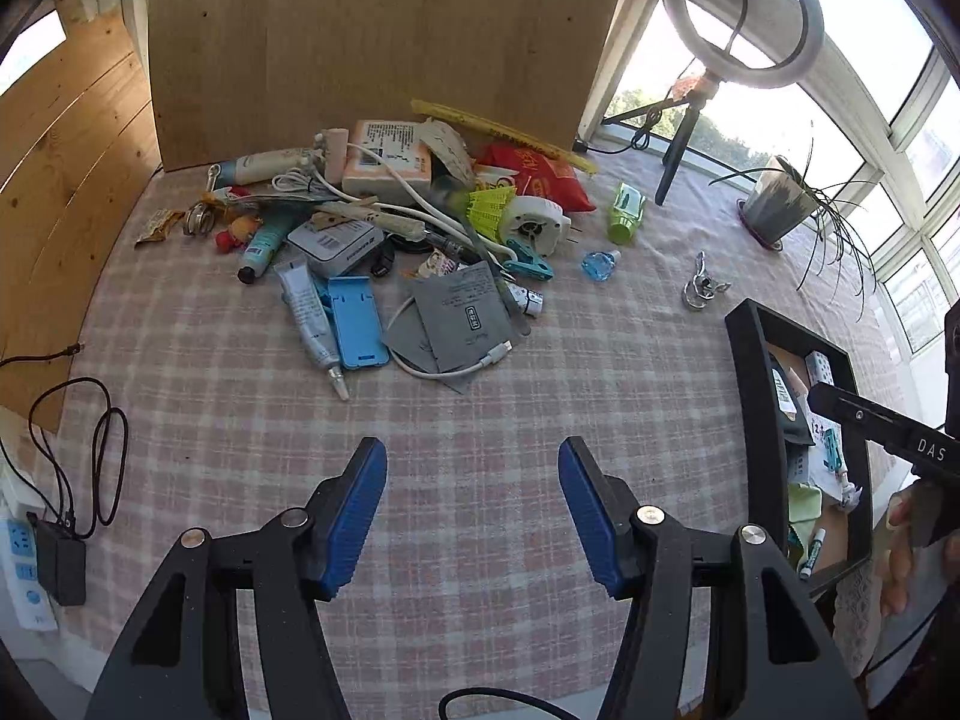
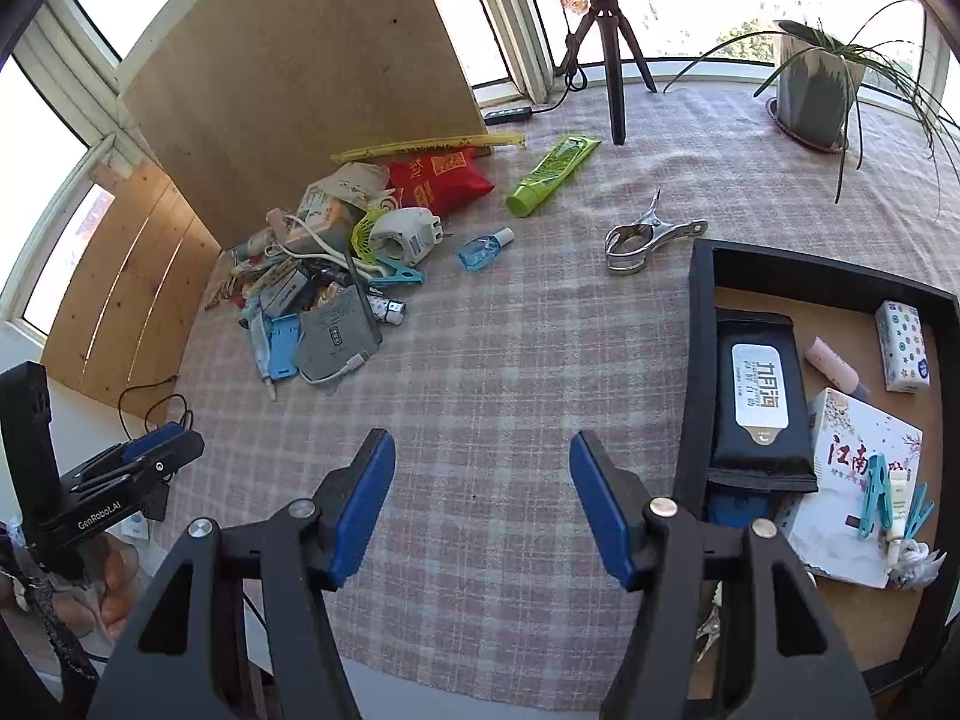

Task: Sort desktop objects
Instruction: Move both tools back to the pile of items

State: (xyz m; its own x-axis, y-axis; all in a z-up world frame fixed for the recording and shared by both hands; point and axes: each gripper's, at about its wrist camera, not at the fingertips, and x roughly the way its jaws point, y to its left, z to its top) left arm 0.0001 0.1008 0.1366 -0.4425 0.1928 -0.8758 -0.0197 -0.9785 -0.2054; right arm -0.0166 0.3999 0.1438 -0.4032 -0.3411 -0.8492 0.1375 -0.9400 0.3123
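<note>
Clutter (image 1: 384,222) for sorting lies heaped on the checked cloth (image 1: 480,408), upper centre of the left wrist view and centre left of the right wrist view, against a board (image 1: 384,30).

Left wrist view, left to right:
- A power strip (image 1: 24,564) with a black adapter sits at the lower left edge.
- In the heap: a blue stand (image 1: 358,324), a grey pouch (image 1: 462,318), a red bag (image 1: 534,174).
- Apart from the heap, to its right: a green tube (image 1: 624,213), a blue bottle (image 1: 600,264), a metal clip (image 1: 699,288).
- A black tray (image 1: 750,396) stands at the right edge, already holding several items.
- My left gripper (image 1: 472,516) occupies the bottom centre. Its blue pads stand wide apart with only bare cloth between them; nothing is held.

Right wrist view, left to right:
- My left hand (image 2: 90,594) carries its gripper at the lower left.
- The green tube (image 2: 552,174) and metal clip (image 2: 648,237) lie upper centre, well apart from each other.
- My right gripper (image 2: 482,510) is at the bottom centre, pads wide apart, empty, over bare cloth just left of the tray wall (image 2: 696,360).
- In the tray: a black wipes pack (image 2: 759,390), a pink tube (image 2: 831,363), a white box (image 2: 852,480) with blue pegs (image 2: 882,498) on it.
- A potted plant (image 2: 816,90) stands upper right.
</note>
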